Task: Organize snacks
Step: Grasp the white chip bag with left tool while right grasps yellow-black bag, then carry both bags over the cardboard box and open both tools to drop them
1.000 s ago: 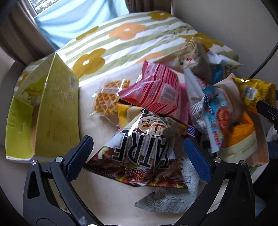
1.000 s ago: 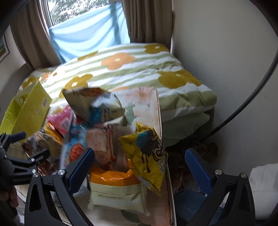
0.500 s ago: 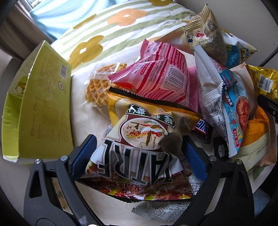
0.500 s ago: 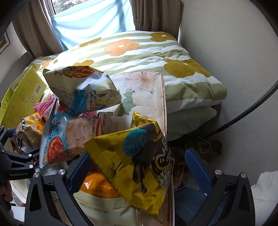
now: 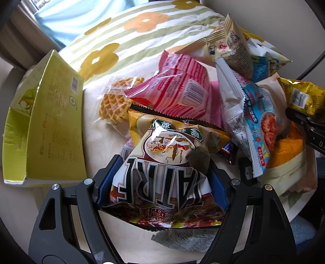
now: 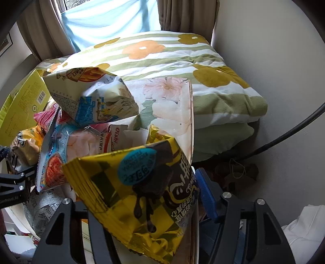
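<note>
Snacks: grasp step. Left gripper (image 5: 162,182) closing on brown bag (image 5: 162,174); right gripper (image 6: 142,199) closing on yellow bag (image 6: 134,195). Next: lift clear, sort.

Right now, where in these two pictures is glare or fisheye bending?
Left wrist view: glare on the brown chip bag and the pink packet; edges curve. Right wrist view: the window is overbright; the wall cable bows.
</note>
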